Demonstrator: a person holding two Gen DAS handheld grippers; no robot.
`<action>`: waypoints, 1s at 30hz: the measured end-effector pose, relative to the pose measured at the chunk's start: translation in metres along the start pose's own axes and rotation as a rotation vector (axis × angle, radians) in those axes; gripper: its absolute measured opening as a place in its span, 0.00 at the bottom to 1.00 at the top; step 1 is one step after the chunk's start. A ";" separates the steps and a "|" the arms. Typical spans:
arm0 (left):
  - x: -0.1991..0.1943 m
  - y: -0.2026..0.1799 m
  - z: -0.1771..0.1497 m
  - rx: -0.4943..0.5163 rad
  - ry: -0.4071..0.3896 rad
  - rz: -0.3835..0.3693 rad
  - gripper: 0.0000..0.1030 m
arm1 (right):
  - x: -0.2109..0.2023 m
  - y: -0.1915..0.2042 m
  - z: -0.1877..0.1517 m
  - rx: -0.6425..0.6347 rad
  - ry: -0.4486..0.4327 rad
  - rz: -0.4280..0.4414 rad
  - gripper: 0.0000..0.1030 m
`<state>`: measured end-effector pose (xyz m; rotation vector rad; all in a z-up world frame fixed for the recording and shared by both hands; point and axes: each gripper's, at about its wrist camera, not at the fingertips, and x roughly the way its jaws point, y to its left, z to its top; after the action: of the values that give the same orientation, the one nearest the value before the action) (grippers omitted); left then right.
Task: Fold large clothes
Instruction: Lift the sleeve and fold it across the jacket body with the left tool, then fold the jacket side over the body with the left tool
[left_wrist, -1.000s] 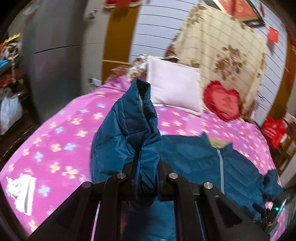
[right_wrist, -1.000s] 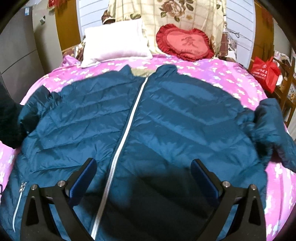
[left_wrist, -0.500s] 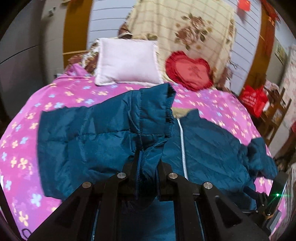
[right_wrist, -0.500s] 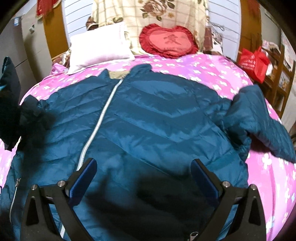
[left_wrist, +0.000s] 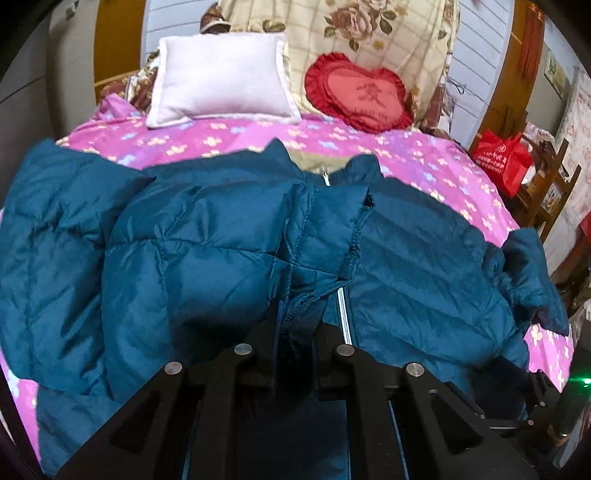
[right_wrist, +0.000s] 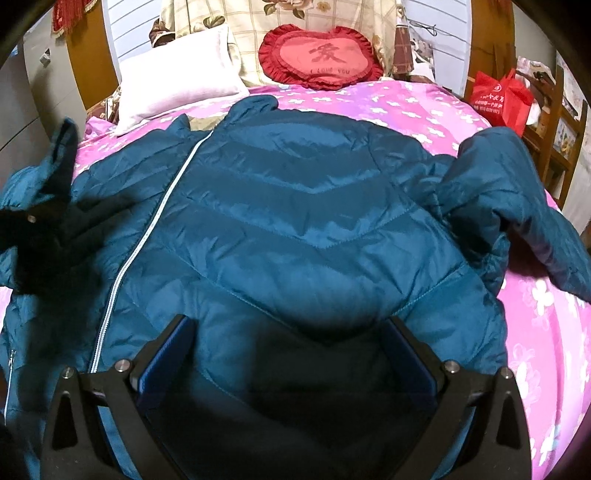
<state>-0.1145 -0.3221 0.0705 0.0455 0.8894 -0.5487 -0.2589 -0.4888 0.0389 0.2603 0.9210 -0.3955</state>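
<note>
1. Jacket (right_wrist: 295, 206): teal quilted puffer, laid front-up on the pink floral bedspread (right_wrist: 406, 107), collar toward the pillows, white zipper (right_wrist: 147, 236) running down its length.
2. Left gripper (left_wrist: 295, 332): jaws closed tight on the cuff end of the left sleeve (left_wrist: 207, 258). That sleeve lies folded inward across the jacket's chest, its cuff reaching the zipper line in the left wrist view.
3. Left gripper as seen from the right wrist camera (right_wrist: 37, 229): a dark shape at the left margin, over the jacket's left side; detail there is too dark to read.
4. Right gripper (right_wrist: 291, 354): jaws spread wide, nothing between the blue pads (right_wrist: 162, 365). It hangs over the lower right panel of the jacket; whether the fingers touch the fabric cannot be told.
5. Right sleeve (right_wrist: 517, 206): not folded in, lying bunched and angled outward at the jacket's right side, cuff resting on the bedspread.
6. Head of the bed: white pillow (left_wrist: 221, 77) beside a red heart-shaped cushion (left_wrist: 362, 96), both ahead of a floral quilt (left_wrist: 369, 33) propped against the wall, apart from the jacket's collar.
7. Red bag (left_wrist: 502, 158): stands off the right side of the bed, beside wooden furniture.
</note>
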 end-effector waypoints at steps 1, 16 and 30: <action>0.004 -0.002 -0.002 0.003 0.007 -0.006 0.00 | 0.000 -0.001 -0.001 0.000 -0.001 0.001 1.00; -0.019 -0.016 -0.006 0.059 0.063 -0.156 0.23 | -0.011 -0.011 -0.004 0.002 0.008 0.006 1.00; -0.090 0.128 -0.029 -0.226 -0.111 0.193 0.23 | -0.010 0.047 0.037 0.073 0.007 0.314 0.99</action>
<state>-0.1199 -0.1646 0.0962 -0.1031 0.8232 -0.2663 -0.2169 -0.4587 0.0706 0.4661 0.8567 -0.1378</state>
